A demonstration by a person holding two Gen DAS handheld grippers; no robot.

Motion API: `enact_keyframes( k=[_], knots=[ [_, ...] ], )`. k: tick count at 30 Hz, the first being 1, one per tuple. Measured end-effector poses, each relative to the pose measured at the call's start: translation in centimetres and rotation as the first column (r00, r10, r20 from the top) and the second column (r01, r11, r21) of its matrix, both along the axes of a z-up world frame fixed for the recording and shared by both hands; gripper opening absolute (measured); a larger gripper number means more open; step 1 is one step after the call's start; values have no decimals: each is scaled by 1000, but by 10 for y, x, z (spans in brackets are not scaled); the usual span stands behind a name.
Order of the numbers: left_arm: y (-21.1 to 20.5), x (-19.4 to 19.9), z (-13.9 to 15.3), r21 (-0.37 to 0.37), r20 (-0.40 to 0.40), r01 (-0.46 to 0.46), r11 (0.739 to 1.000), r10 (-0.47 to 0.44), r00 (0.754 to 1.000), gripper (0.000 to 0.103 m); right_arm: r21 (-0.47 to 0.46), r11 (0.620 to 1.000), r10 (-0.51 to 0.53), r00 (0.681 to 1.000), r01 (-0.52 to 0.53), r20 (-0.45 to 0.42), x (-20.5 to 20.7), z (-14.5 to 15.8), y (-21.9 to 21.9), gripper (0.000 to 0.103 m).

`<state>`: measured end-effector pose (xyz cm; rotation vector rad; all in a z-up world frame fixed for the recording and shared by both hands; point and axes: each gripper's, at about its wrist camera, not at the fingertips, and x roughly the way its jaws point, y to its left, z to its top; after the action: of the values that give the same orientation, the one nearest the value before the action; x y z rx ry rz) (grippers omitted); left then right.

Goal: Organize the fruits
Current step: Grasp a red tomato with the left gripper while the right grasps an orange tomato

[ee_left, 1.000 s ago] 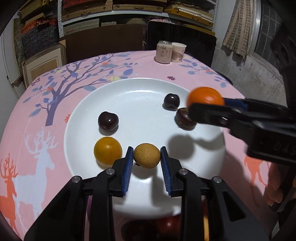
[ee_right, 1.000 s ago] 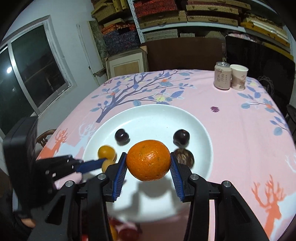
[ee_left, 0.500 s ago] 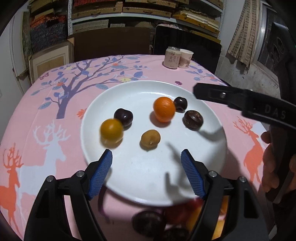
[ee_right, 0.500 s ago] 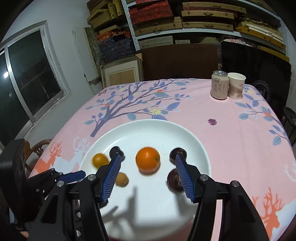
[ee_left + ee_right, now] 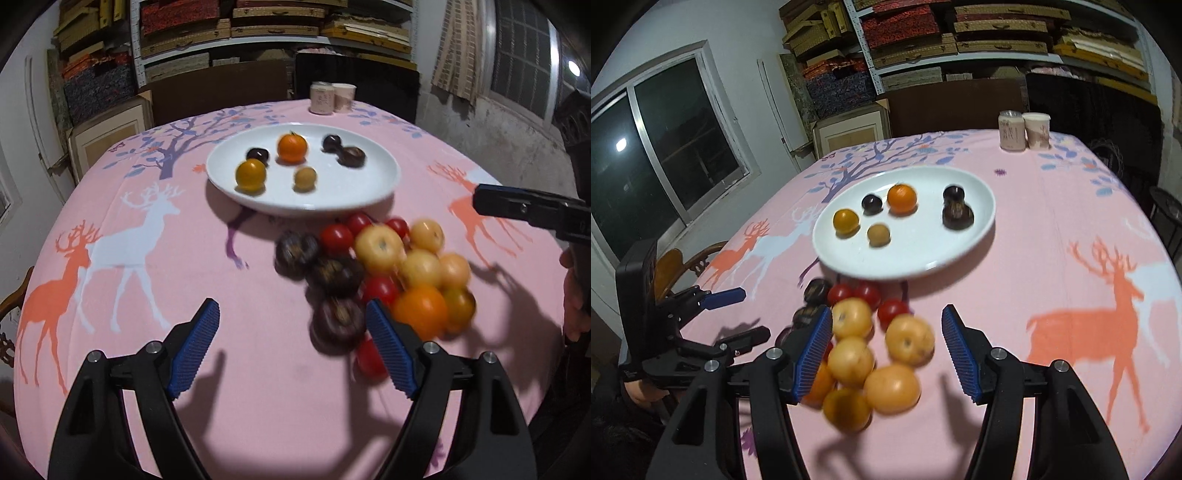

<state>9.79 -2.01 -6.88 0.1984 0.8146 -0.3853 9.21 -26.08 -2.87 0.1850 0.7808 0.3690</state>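
A white plate (image 5: 373, 184) (image 5: 979, 236) holds several fruits: an orange (image 5: 292, 148) (image 5: 902, 198), a yellow fruit (image 5: 251, 174) (image 5: 846, 220), a small tan fruit (image 5: 305, 178) (image 5: 878, 234) and dark fruits (image 5: 351, 156) (image 5: 956, 216). A pile of loose fruit (image 5: 380, 273) (image 5: 871, 354) lies on the pink cloth in front of the plate: red tomatoes, yellow fruits, dark fruits, an orange one. My left gripper (image 5: 291, 343) is open and empty, left of the pile. My right gripper (image 5: 886, 350) is open and empty, above the pile's yellow fruits.
A can (image 5: 322, 98) (image 5: 1011, 130) and a paper cup (image 5: 344, 97) (image 5: 1037, 129) stand at the table's far edge. A wooden chair (image 5: 683, 262) is at the left edge. Shelves with boxes fill the back wall.
The right gripper let go of the orange onto the plate and the left let go of the tan fruit. Both grippers opened and drew back toward the loose pile.
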Motion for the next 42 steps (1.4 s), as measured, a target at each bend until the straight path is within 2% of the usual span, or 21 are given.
enact_keyframes(
  k=[3, 7, 11, 15, 19, 24, 30, 34, 42],
  knots=[
    [-8, -15, -12, 16, -28, 34, 999, -34, 999, 65, 19, 1000, -15, 1000, 15, -20, -15, -12, -1, 62],
    [-14, -21, -9, 9, -20, 17, 1000, -17, 1000, 57, 31, 999, -27, 999, 28, -42, -25, -20, -1, 62],
    [-24, -34, -4, 13, -6, 52, 999, -52, 999, 56, 29, 999, -24, 999, 25, -31, -35, -19, 0, 62],
    [-32, -36, -10, 19, -27, 76, 997, -76, 997, 56, 37, 999, -24, 999, 25, -31, -42, -19, -3, 62],
    [-44, -32, -31, 54, -81, 102, 993, -98, 992, 34, 45, 999, -21, 999, 23, -42, -43, -23, -4, 62],
    [-42, -29, -32, 28, -69, 84, 996, -82, 994, 28, 44, 999, -7, 998, 10, -58, -43, -31, -3, 62],
    [-30, -35, -22, -11, -33, 59, 998, -59, 998, 28, 13, 998, 67, 997, -66, -32, -57, -36, 13, 62],
    [-19, -38, -13, -31, -17, 43, 999, -44, 999, 28, -16, 994, 111, 993, -111, -44, -60, -40, 31, 62],
    [-11, -41, -16, -53, -40, 34, 998, -36, 999, 28, -112, 989, 88, 994, -94, -62, -50, -51, 52, 60]
  ],
)
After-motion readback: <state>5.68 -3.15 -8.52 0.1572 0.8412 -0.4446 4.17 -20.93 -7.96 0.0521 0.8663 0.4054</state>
